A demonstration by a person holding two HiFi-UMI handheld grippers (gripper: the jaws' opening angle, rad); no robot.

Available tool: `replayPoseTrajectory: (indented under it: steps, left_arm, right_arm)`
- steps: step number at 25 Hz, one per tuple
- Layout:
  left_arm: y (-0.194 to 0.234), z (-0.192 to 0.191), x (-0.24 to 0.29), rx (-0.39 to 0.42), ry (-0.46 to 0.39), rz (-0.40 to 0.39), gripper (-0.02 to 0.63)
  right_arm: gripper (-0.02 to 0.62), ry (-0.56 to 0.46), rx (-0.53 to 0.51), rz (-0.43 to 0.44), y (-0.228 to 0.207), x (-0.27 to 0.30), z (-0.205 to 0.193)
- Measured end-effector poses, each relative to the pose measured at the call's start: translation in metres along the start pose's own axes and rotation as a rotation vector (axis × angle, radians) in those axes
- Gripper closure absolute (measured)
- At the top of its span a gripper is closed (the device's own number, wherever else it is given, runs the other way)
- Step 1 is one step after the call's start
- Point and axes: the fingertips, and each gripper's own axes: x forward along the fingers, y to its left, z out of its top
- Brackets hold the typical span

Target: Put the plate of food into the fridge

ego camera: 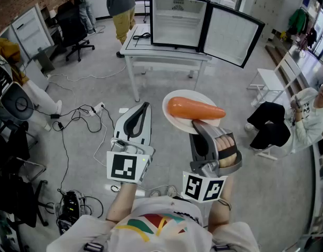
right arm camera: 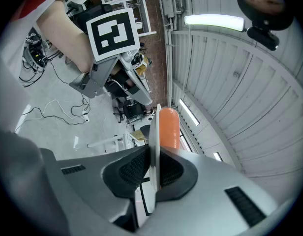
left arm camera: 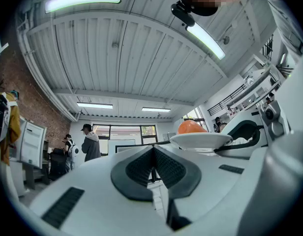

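Grey floor [ego camera: 229,104] fills most of the head view, with black cables [ego camera: 72,114] lying across it on the left. Further away stands a white bench [ego camera: 151,54], and on it sits the fridge [ego camera: 177,20]. Its door [ego camera: 232,35] is swung wide open to the right, so the white inside shows. A black cord [ego camera: 142,35] lies on the bench just beside the fridge. Behind the bench one person [ego camera: 119,4] stands, and another person [ego camera: 298,122] sits at the right edge of the room near a white chair [ego camera: 266,80].

The right tool [ego camera: 195,124] is closed on the near rim of the plate [ego camera: 177,121]. In the right gripper view the rim stands edge-on between the two dark pads, and both pads press on it. The plate is white and round and is held about level in the air above the floor, in front of the bench and well apart from the fridge. The food [ego camera: 195,109], one long orange piece, lies across the plate.

The left tool [ego camera: 146,105] is held just beside the plate, on its left, and does not touch it. In the left gripper view its jaws are together at the tips and nothing is between them. This tool points slightly upward, toward the bench.
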Motion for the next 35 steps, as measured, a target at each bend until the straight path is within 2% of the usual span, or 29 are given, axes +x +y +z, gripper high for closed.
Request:
replayPoseTrajectory:
  steps: [6, 21, 28, 35]
  left_arm:
    - [-0.003, 0.002, 0.002, -0.001, -0.025, -0.004, 0.6]
    - [-0.012, -0.01, 0.007, -0.001, -0.007, 0.008, 0.6]
    - [-0.027, -0.007, 0.031, 0.005, -0.008, 0.023, 0.6]
    - [-0.044, -0.015, 0.04, 0.009, -0.001, 0.04, 0.6]
  right_arm:
    - [0.568, 0.003, 0.0, 0.005, 0.001, 0.003, -0.004]
    - [0.568, -0.02, 0.02, 0.039, 0.008, 0.004, -0.015]
    - [0.568, -0.032, 0.023, 0.041, -0.008, 0.011, -0.042]
    - [0.568, -0.056, 0.022, 0.062, -0.007, 0.012, -0.06]
